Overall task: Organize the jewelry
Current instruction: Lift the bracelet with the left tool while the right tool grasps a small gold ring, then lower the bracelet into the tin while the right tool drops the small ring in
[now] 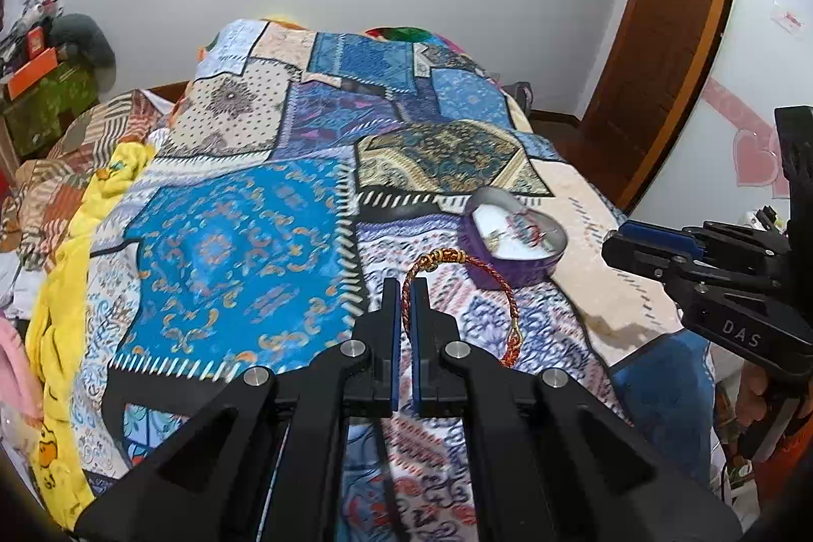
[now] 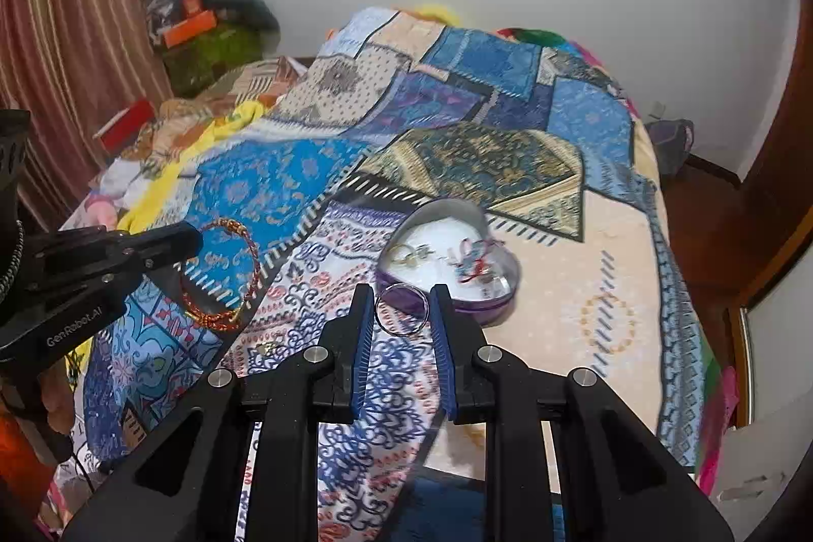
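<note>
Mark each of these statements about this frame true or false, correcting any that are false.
1. The left claw is shut on the red braided bracelet. True.
2. The right claw holds nothing. False: it pinches a thin silver ring.
3. The purple heart-shaped box is closed with a lid. False: it lies open, with jewelry inside.
4. The box rests on the patchwork bedspread. True.
5. The bracelet lies inside the box. False: it hangs from the left claw, outside the box.

The small pieces inside the heart-shaped box (image 2: 447,288), perhaps earrings, are too blurred to identify.
</note>
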{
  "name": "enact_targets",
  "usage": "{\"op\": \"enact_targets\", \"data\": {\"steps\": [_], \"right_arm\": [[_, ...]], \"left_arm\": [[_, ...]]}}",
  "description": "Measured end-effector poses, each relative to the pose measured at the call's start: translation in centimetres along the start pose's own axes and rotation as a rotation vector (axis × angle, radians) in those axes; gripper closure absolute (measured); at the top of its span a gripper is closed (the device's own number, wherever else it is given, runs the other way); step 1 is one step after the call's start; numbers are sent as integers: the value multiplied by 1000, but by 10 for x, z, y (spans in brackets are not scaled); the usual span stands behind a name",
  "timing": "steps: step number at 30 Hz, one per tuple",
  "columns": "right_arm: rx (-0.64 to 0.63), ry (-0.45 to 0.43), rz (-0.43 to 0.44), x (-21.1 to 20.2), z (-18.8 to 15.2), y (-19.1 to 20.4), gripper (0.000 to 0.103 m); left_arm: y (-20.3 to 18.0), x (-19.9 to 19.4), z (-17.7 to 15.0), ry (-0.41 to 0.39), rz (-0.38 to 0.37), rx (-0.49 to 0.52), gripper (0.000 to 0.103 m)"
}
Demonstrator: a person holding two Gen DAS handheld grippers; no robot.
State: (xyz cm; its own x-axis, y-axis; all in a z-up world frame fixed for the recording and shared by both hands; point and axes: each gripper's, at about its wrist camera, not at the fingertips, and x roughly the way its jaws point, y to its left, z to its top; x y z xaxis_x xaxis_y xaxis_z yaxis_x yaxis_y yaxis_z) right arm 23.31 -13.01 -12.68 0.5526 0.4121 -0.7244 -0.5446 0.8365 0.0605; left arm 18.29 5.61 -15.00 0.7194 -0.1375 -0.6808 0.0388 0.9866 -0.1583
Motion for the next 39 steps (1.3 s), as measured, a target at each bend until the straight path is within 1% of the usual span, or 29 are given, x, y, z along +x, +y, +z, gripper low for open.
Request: {"op": "enact_targets", "data": {"steps": [10,18,27,35,39], "right_arm": [[56,-57,-12,-13,2,-30,83],[78,-67,-7,-5,6,-42,83],[88,-60,8,11,12,-48,83],[80,-46,18,24,14,-50,83],[93,-21,32,36,15,-55,83]], "left_arm": [[-26,20,19,-4,-27,35,102],[-38,47,36,1,-47,56,102],[-48,78,49,25,-60,83,102],[-50,104,55,67,-84,93,102],[-51,110,54,75,-95,99,102]]}}
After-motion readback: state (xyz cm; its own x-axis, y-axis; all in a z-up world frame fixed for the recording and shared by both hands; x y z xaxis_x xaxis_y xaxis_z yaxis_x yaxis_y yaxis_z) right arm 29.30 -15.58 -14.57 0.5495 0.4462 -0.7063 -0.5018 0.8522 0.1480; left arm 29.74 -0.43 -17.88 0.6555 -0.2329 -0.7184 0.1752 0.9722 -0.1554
